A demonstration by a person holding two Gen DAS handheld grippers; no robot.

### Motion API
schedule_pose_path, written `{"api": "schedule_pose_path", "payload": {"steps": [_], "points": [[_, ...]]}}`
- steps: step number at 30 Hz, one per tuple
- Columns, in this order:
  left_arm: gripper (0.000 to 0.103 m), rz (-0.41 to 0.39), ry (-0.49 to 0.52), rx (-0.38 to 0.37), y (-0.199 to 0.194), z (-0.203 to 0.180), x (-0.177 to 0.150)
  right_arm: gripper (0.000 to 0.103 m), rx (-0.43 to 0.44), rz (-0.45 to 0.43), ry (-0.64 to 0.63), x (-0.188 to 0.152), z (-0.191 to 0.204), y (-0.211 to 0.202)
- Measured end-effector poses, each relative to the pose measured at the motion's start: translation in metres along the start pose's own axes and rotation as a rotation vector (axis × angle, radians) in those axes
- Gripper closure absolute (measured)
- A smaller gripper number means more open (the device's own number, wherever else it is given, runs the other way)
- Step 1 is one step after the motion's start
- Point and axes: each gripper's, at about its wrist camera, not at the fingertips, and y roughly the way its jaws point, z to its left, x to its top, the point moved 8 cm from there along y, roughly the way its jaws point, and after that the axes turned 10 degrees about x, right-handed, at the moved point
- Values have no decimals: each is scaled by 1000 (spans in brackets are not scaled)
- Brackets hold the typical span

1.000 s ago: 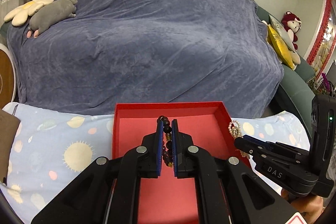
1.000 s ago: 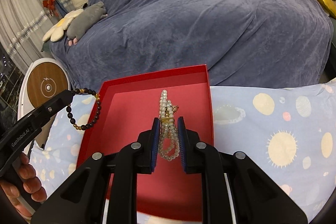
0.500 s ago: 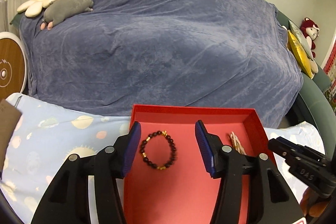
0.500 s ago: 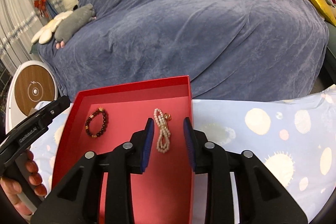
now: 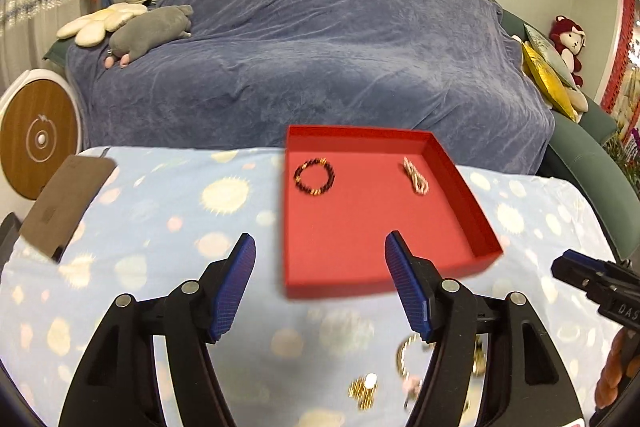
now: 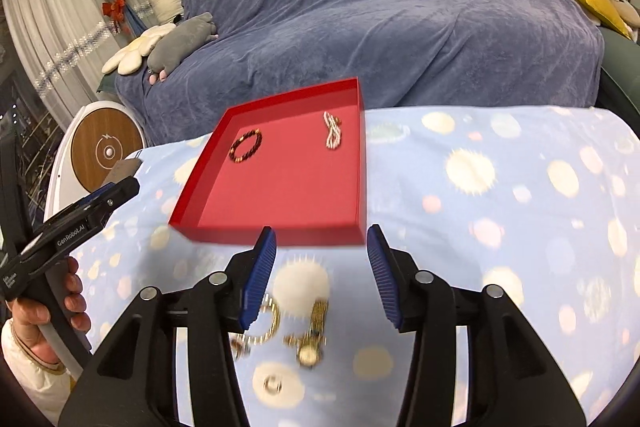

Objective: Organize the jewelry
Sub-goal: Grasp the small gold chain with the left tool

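Two pieces are already seen in the red tray (image 5: 472,227): a dark bead bracelet (image 5: 314,176) at the far left, a pearl strand (image 5: 415,179) at the far right, well apart, both lying flat on the tray floor. So approx. part of the job is judged done.

Left to sort, on the blue sun-print cloth (image 6: 520,187) in front of the tray: a gold watch (image 6: 313,331), a gold bangle (image 6: 267,323), a small ring (image 6: 273,383), and maybe one more bit at the bangle's left, too blurred to be named. In the left view only gold blurs (image 5: 364,389) are made out.

Left gripper (image 5: 320,247): jaws have just been opening, now spread wide, nothing between them; it's held over the tray's near edge, w/ both placed pieces far ahead.

Right gripper (image 6: 320,241): jaws likewise just opening, now apart and empty. The watch and bangle lie just below and behind its tips, on the cloth, not touched. A next pick from that cluster is judged likely.
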Motion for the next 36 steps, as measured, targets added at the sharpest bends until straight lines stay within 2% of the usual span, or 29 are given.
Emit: {"api": "schedule_pose_path", "payload": {"steps": [4,9,14,17,20,24,27,34,36], "points": [[34,97,-18,12,-9,7,-48,57,-2,-8,34,-33,1,-19],[34,160,-15,18,-8,12,-93,57,-7,4,81,-67,-6,-21],[34,122,14,27,-10,18,-102,57,-42,55,11,-87,0,-5],[34,136,-34,-9,-6,20,-111,57,-38,81,-20,-94,6,5],[34,114,-87,-10,-6,23,-119,57,-29,108,-39,-103,12,12],[34,160,35,-25,3,3,-131,57,-40,119,-81,-107,18,15],[34,151,116,-4,6,-14,-136,57,-46,129,-84,-109,17,18],[35,195,89,-28,26,-24,-137,57,-40,134,-60,-108,14,19],[42,200,99,-27,31,-28,-138,57,-40,129,-54,-106,12,19]]}}
